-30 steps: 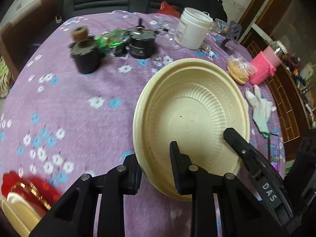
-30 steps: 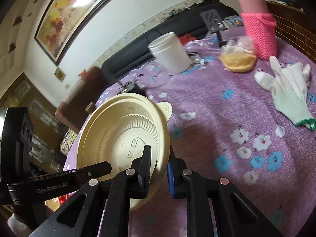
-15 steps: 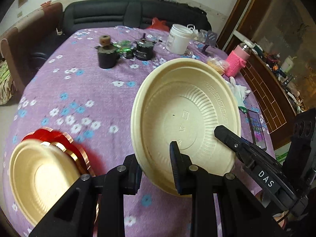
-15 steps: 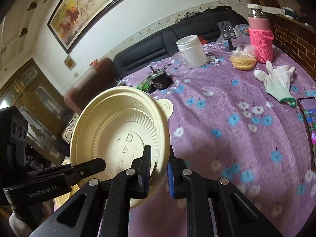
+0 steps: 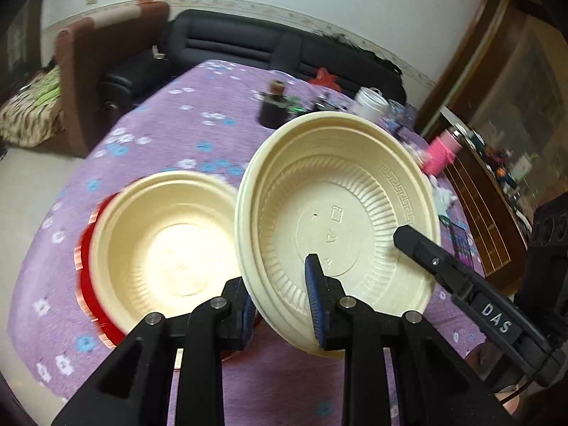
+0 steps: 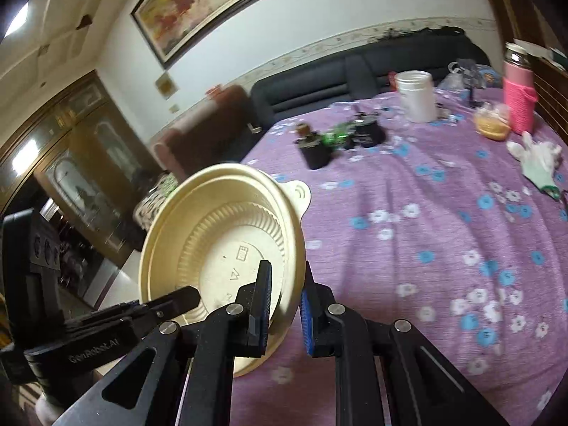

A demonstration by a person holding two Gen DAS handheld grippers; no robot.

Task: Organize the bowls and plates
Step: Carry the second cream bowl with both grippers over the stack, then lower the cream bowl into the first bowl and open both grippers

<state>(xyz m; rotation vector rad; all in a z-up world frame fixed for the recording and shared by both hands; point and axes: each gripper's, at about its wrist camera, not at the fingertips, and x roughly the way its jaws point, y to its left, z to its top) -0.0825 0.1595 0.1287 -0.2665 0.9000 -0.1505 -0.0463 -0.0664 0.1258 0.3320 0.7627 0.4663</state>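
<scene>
We are holding one cream bowl [image 5: 337, 213] between both tools, tilted on edge above the purple flowered tablecloth [image 5: 198, 131]. The left gripper [image 5: 280, 305] is clamped narrow on the bowl's near rim, one blue-padded finger inside the bowl and the other behind its wall. The right gripper [image 6: 285, 305] is pinching the same bowl [image 6: 220, 248] at another stretch of rim, its jaws also narrow, one finger inside and one outside. In the left wrist view the right tool's finger is reaching in across the bowl's right side; in the right wrist view the left tool's finger is lying across the bowl's lower left.

Taking the held bowl as our landmark: just to its left, lower and resting on the cloth, a second cream bowl [image 5: 163, 245] is sitting in a red dish [image 5: 87, 266], which shows only as a blurred red edge. Beyond the held bowl, farther along the table, a black cylinder [image 5: 271, 113] and a white jar [image 5: 369, 104] are standing. To the right of it and beyond, we are seeing a pink knitted bottle sleeve [image 6: 518, 103], a bag with something yellow [image 6: 491, 124] and a white glove [image 6: 539, 163]. A small tab [image 6: 300, 191] is projecting from the held bowl's upper rim.
</scene>
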